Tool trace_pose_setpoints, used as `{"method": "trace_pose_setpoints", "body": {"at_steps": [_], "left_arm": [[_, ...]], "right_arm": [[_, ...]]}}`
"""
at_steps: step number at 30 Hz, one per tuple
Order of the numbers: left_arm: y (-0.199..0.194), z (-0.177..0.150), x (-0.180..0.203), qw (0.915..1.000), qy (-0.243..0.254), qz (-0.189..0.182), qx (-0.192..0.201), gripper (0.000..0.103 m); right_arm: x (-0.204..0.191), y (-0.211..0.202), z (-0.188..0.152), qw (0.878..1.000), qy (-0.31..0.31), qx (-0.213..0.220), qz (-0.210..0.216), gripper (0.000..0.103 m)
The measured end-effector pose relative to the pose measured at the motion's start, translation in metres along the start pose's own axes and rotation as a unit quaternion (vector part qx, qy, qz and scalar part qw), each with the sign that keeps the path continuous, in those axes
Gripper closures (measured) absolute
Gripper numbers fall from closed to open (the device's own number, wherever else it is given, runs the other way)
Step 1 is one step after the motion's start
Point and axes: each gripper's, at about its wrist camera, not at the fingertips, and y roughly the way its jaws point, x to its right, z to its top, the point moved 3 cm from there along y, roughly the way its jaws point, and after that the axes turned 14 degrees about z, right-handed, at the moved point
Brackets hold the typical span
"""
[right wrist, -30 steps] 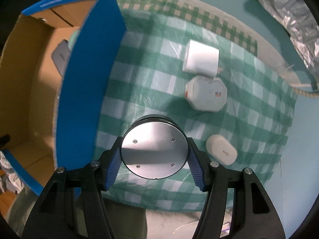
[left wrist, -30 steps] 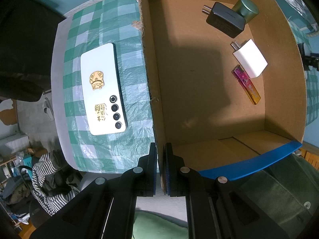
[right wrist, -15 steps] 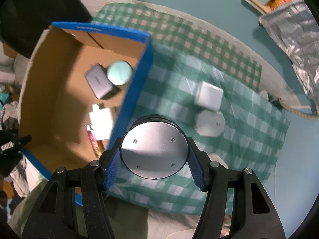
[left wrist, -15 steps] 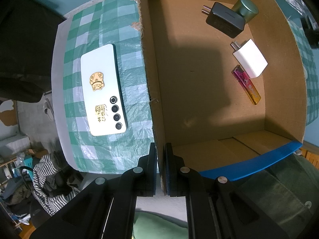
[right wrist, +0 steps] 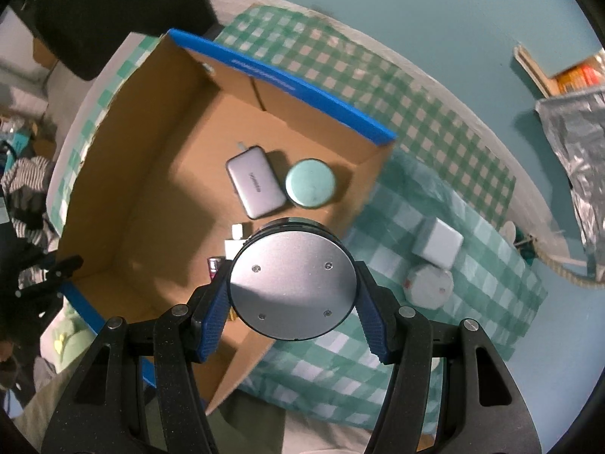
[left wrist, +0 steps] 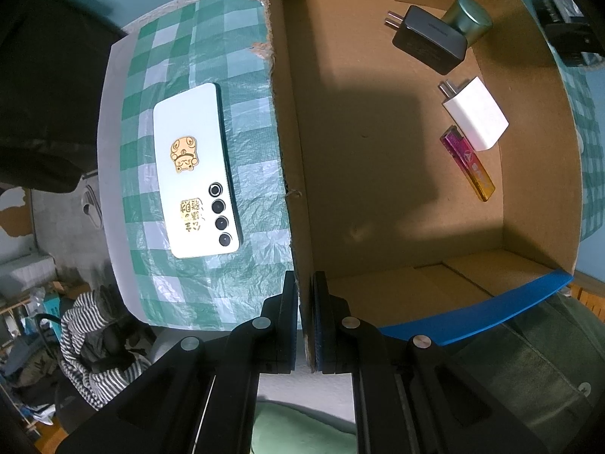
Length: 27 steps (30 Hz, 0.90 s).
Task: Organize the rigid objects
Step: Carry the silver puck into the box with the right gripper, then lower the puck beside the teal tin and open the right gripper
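Note:
My right gripper [right wrist: 293, 308] is shut on a round silver metal puck [right wrist: 293, 278] and holds it high over the right wall of an open cardboard box [right wrist: 132, 174]. My left gripper [left wrist: 304, 325] is shut on the box's near left wall [left wrist: 287, 151]. Inside the box lie a dark charger [left wrist: 429, 43], a green round tin [left wrist: 469, 20], a white charger [left wrist: 476, 115] and a pink-yellow lighter [left wrist: 469, 162]. The dark charger [right wrist: 255, 181] and green tin [right wrist: 310, 183] also show in the right wrist view.
A white phone [left wrist: 194, 170] lies camera side up on the green checked cloth [left wrist: 249, 204] left of the box. Right of the box on the cloth are a white cube charger [right wrist: 436, 244] and a white octagonal case [right wrist: 429, 287]. The table edge runs close below.
My right gripper has risen and swung left with the puck, from over the cloth to above the box's right wall. The left gripper and the box have stayed still.

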Motion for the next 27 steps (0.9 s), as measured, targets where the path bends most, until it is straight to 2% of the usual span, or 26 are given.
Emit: {"method": "trace_pose_setpoints", "body": {"at_steps": [19,27], "left_arm": [[-0.001,-0.001,0.0,1.0,-0.002,-0.001,-0.001,0.094],[-0.001,-0.001,0.0,1.0,-0.004,-0.002,-0.002,0.094]], "right_arm": [[-0.006,0.073,0.012,0.998,-0.016,-0.061,0.004,0.041],[-0.015,0.081,0.017,0.998,-0.031,-0.059,-0.009,0.041]]}}
